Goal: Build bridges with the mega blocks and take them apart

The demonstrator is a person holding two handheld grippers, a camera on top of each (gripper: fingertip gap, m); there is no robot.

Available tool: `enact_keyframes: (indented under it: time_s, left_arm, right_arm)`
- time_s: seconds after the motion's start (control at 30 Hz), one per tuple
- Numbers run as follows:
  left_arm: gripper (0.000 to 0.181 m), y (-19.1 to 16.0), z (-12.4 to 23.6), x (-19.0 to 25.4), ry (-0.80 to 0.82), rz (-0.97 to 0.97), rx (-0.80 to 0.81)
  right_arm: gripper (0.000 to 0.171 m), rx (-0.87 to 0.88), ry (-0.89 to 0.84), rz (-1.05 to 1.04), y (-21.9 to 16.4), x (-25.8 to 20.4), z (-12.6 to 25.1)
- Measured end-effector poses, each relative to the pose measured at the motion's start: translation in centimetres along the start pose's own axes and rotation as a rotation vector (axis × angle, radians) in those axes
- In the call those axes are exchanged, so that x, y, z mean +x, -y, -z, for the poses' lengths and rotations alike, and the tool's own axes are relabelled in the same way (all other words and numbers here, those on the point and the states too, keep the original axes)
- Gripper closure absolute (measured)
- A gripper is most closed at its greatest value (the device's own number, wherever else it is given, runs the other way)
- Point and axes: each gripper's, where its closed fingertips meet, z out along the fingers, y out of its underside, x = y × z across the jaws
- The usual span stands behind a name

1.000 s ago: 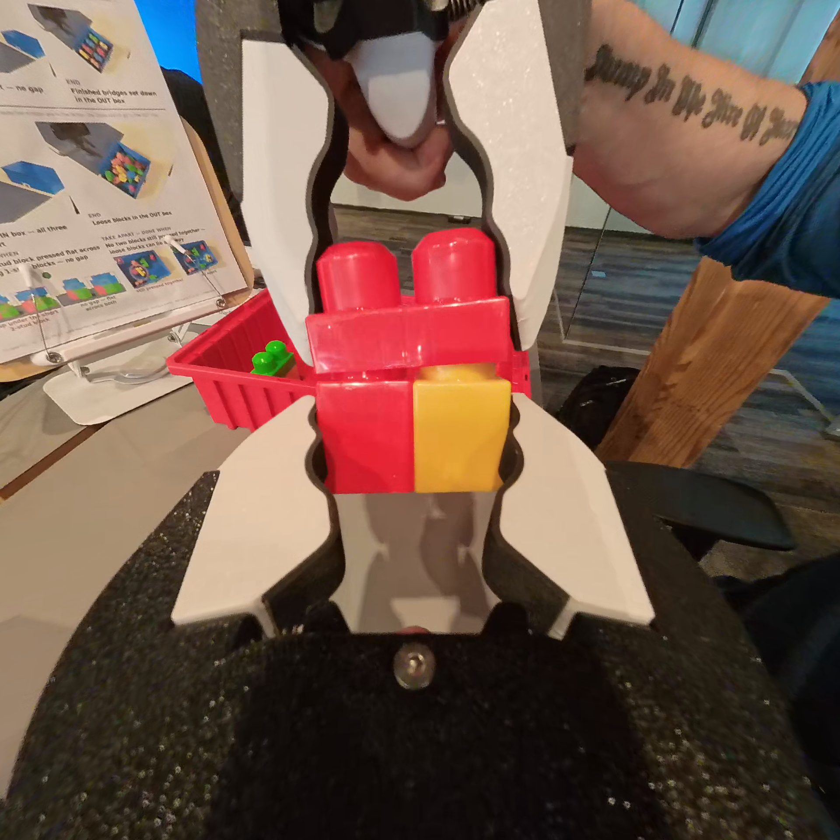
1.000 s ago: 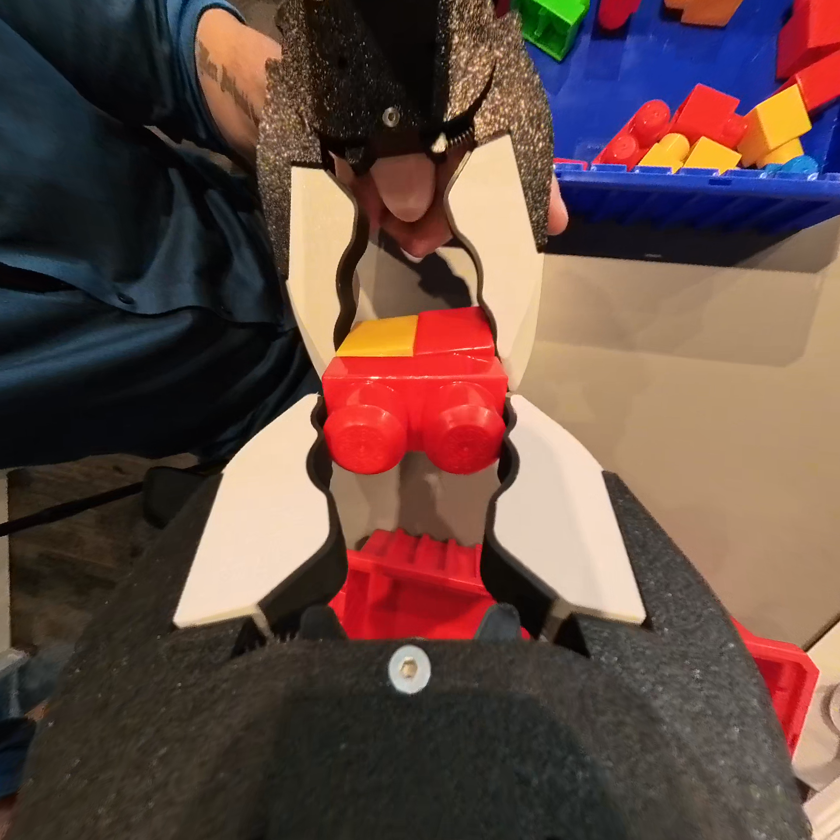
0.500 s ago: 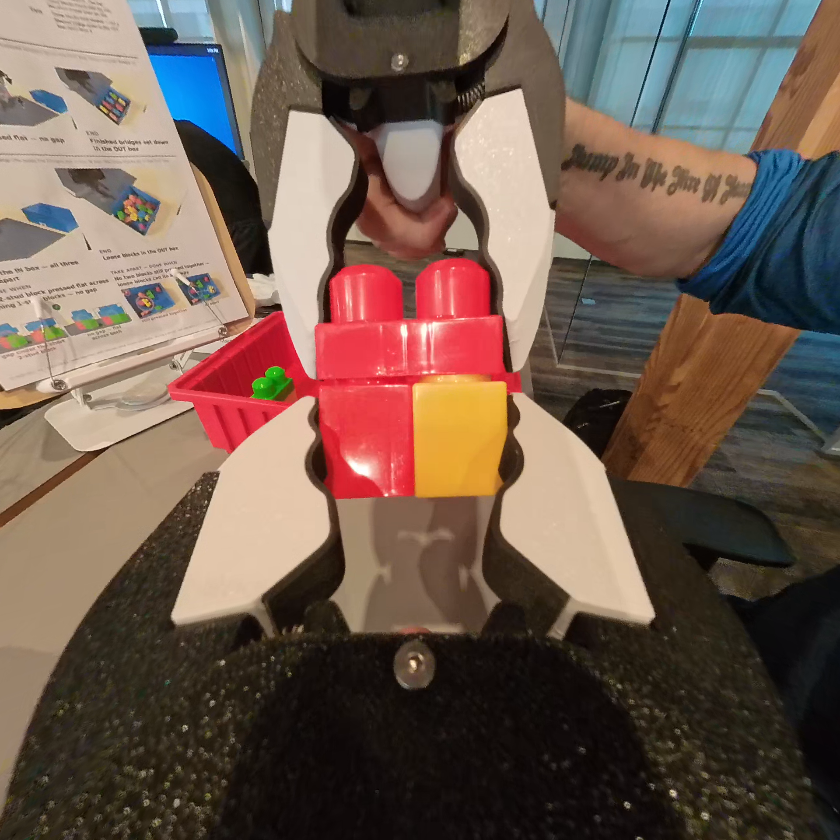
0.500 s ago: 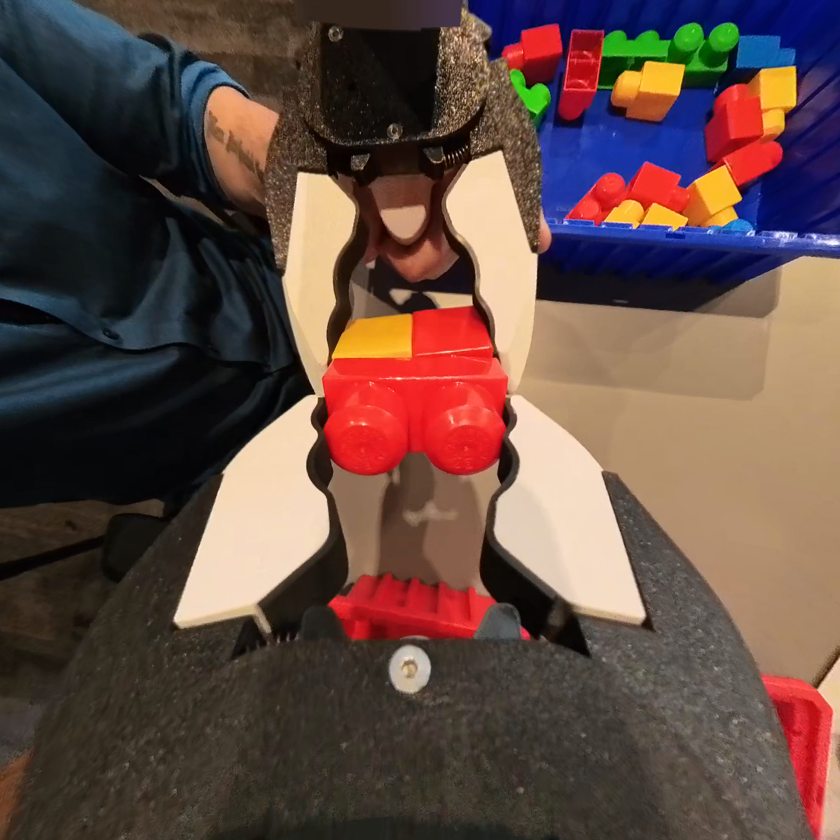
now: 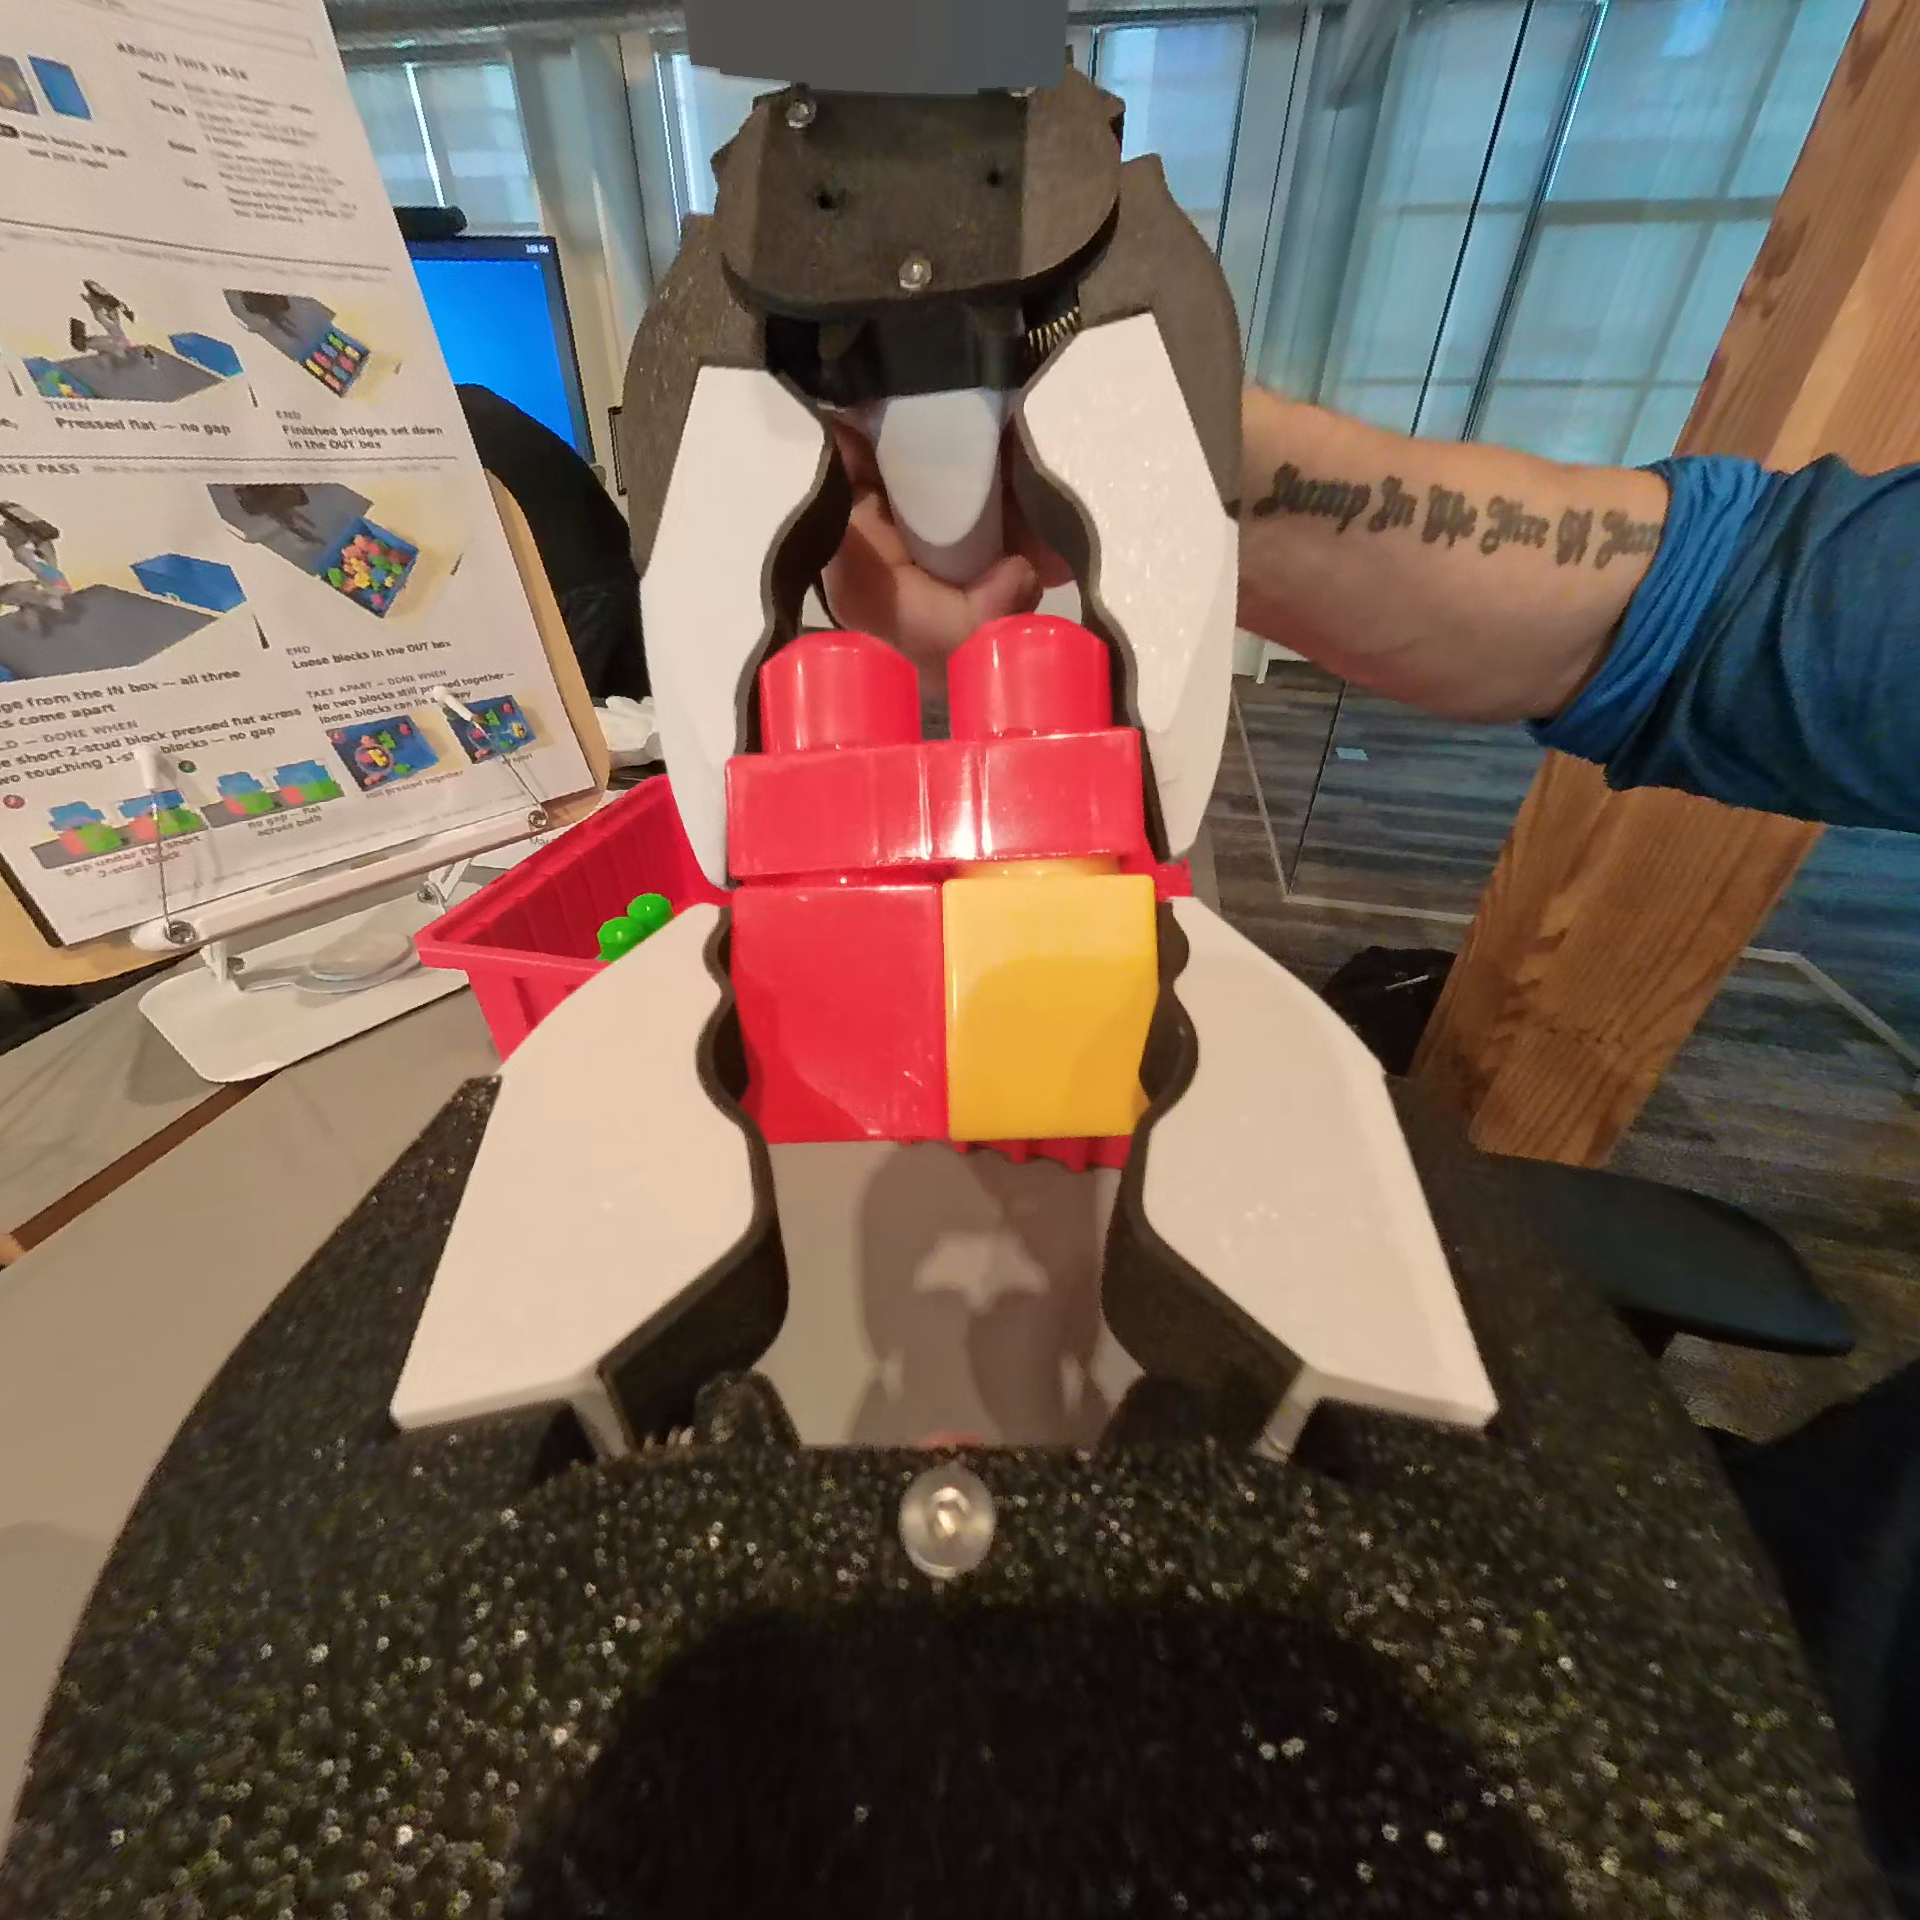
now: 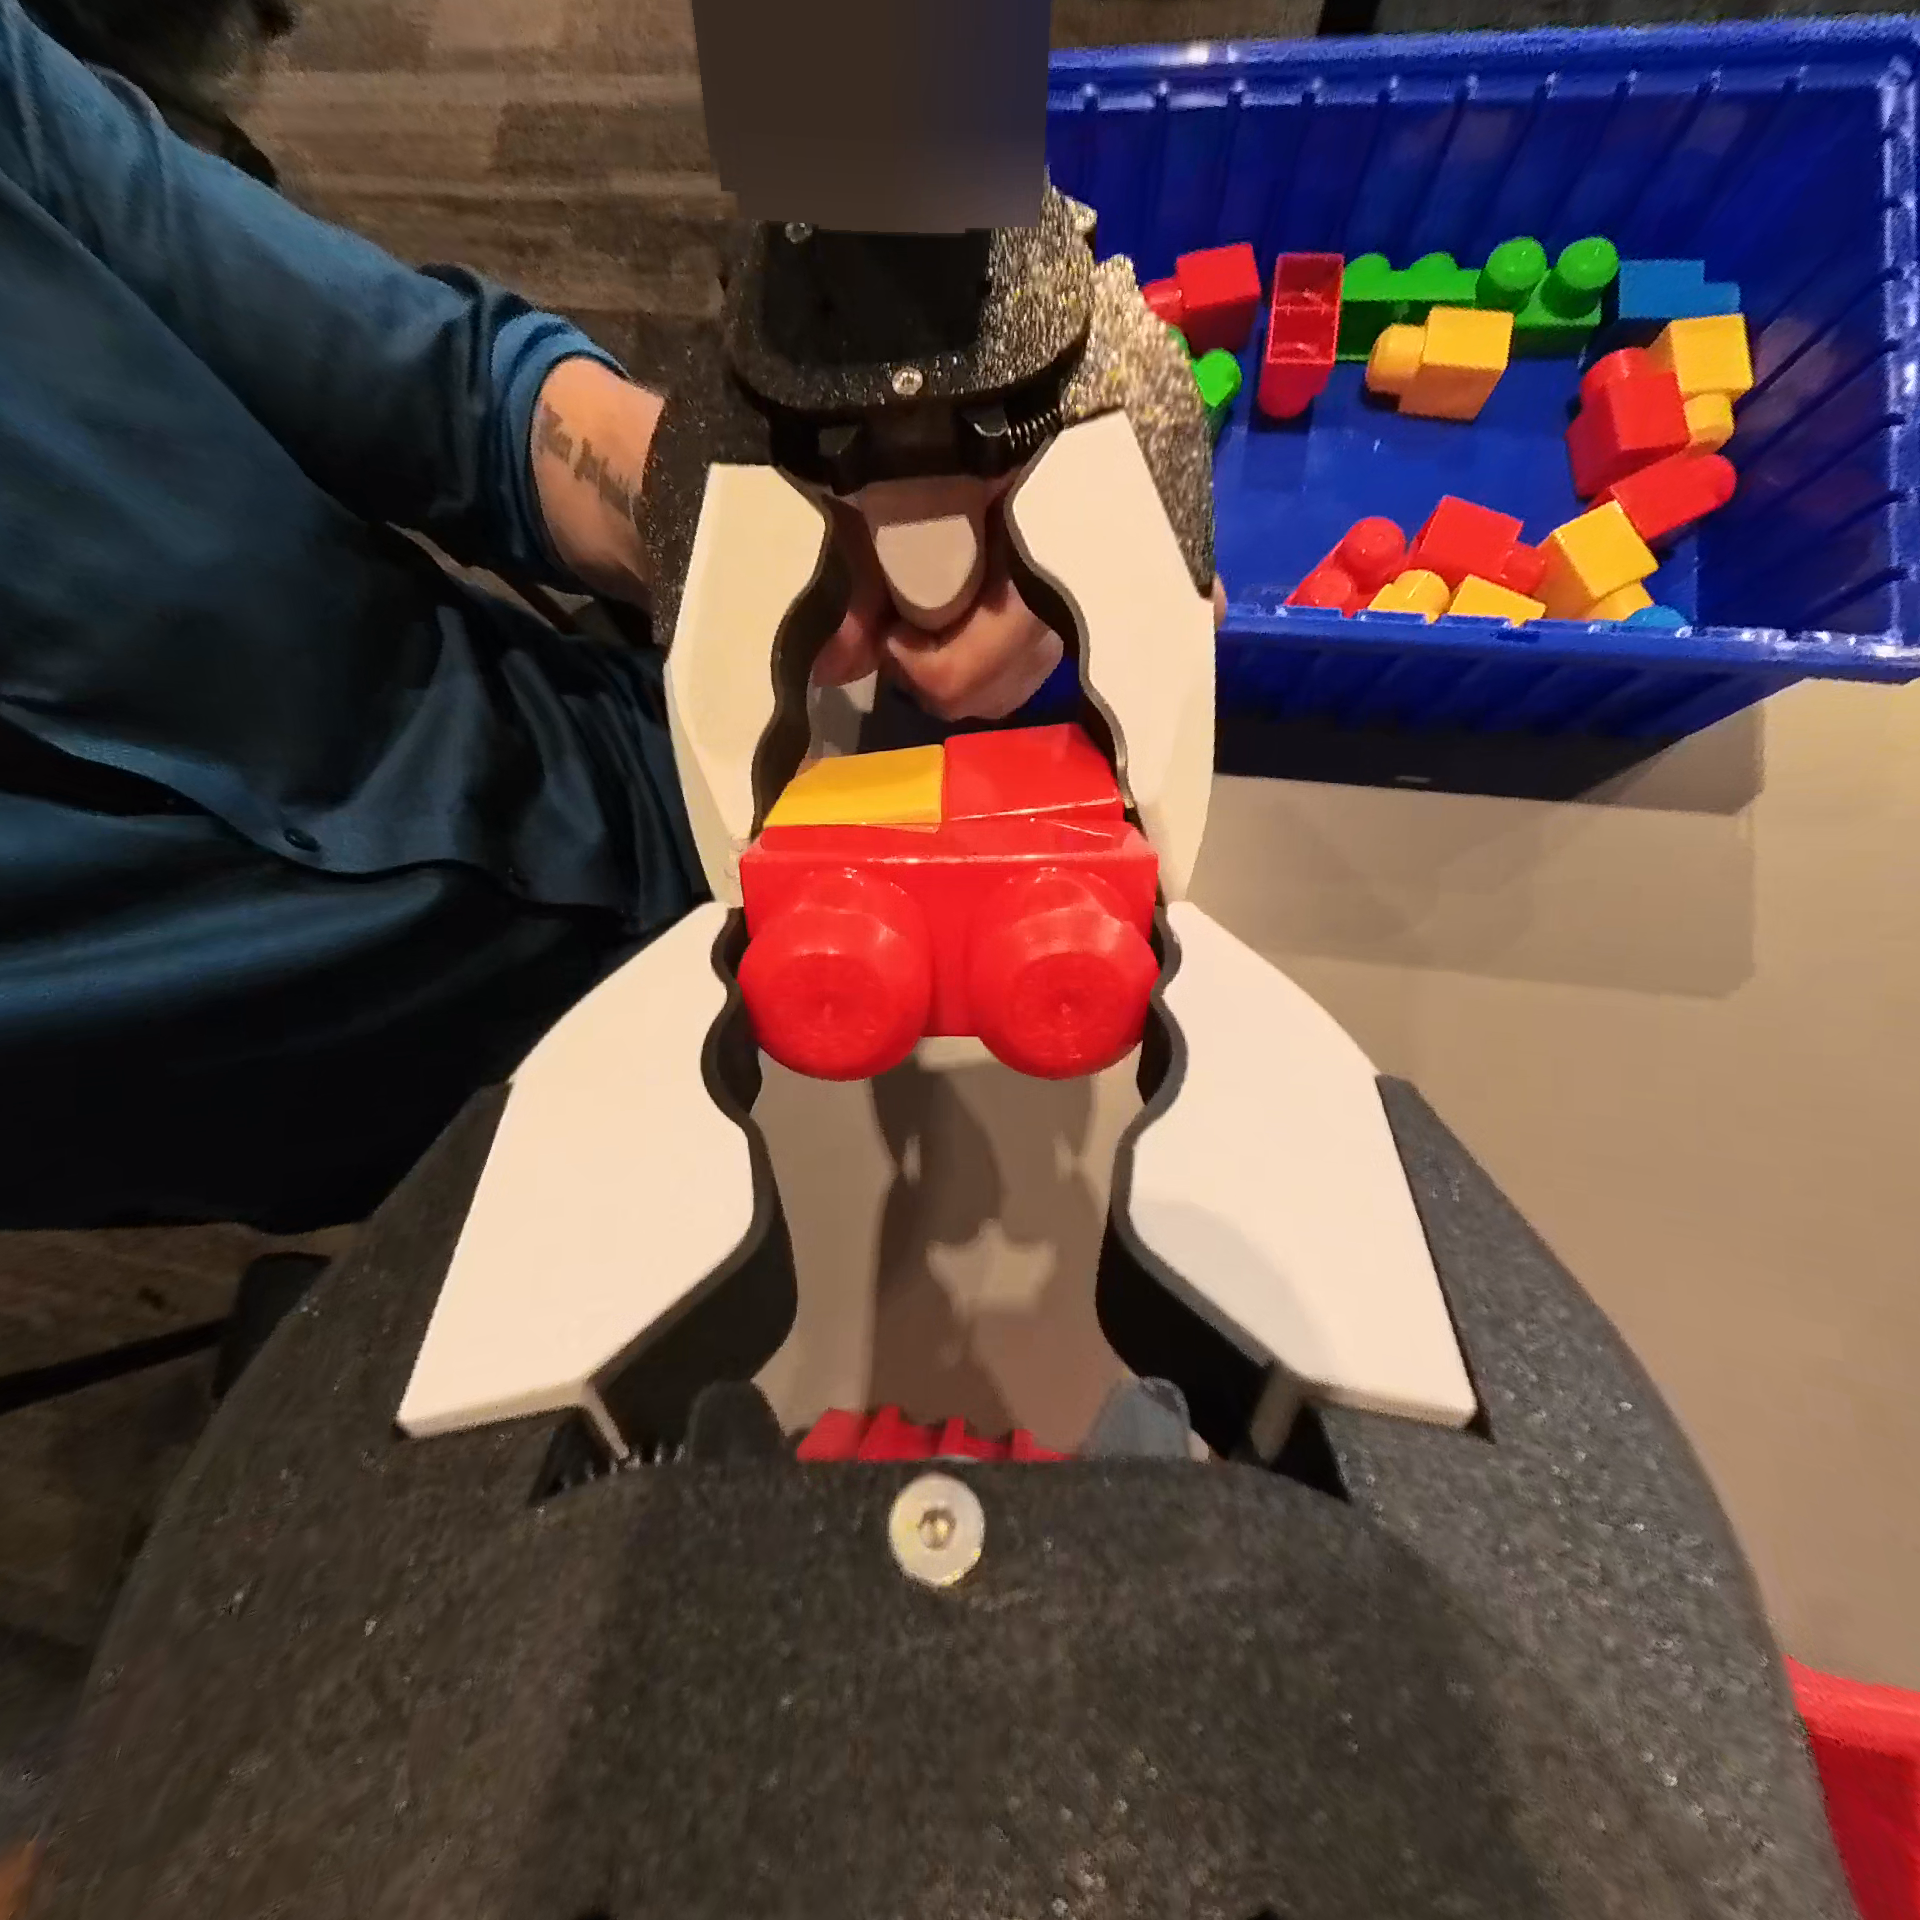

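A small bridge is held in the air between the two grippers. My left gripper (image 5: 940, 935) is shut on the bottom pair, a red one-stud block (image 5: 836, 1018) and a yellow one-stud block (image 5: 1049, 1008) side by side. My right gripper (image 6: 945, 925) faces it and is shut on the red two-stud block (image 6: 945, 966) on top of them. A sliver of the yellow block's stud shows under the two-stud block (image 5: 935, 795). In the right wrist view the left gripper (image 6: 956, 831) holds the yellow block (image 6: 862, 787) and the red block (image 6: 1029, 769).
A blue bin (image 6: 1455, 665) with several loose blocks stands on the beige table (image 6: 1455, 1143). A red bin (image 5: 551, 925) holds a green block (image 5: 629, 925). An instruction sheet on a stand (image 5: 208, 468) is at the left, and a wooden post (image 5: 1662, 831) at the right. Both grippers' tips are close together, under 4 cm apart.
Both grippers have moved up together with the stack. The blue bin has come further into the right wrist view. Both grips are unchanged.
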Motion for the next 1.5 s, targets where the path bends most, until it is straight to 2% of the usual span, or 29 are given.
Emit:
enact_keyframes:
  time_s: [0.1,0.53,1.07,1.5]
  left_arm:
    - [0.107,-0.5,-0.4,0.2,-0.006,-0.006,-0.019]
    - [0.106,0.4,0.4,-0.1,-0.028,0.025,0.027]
    - [0.107,0.8,1.0,-0.3,-0.042,0.054,0.073]
    - [0.107,1.3,1.3,-0.4,-0.013,0.033,0.097]
  right_arm:
    - [0.098,-0.072,0.004,-0.022,-0.9,-0.1,0.0]
    - [0.098,-0.09,-0.007,-0.005,-0.3,0.0,0.5]
    - [0.101,0.017,0.009,-0.026,0.5,0.1,0.6]
    - [0.101,-0.071,-0.054,-0.019,0.2,0.3,0.1]
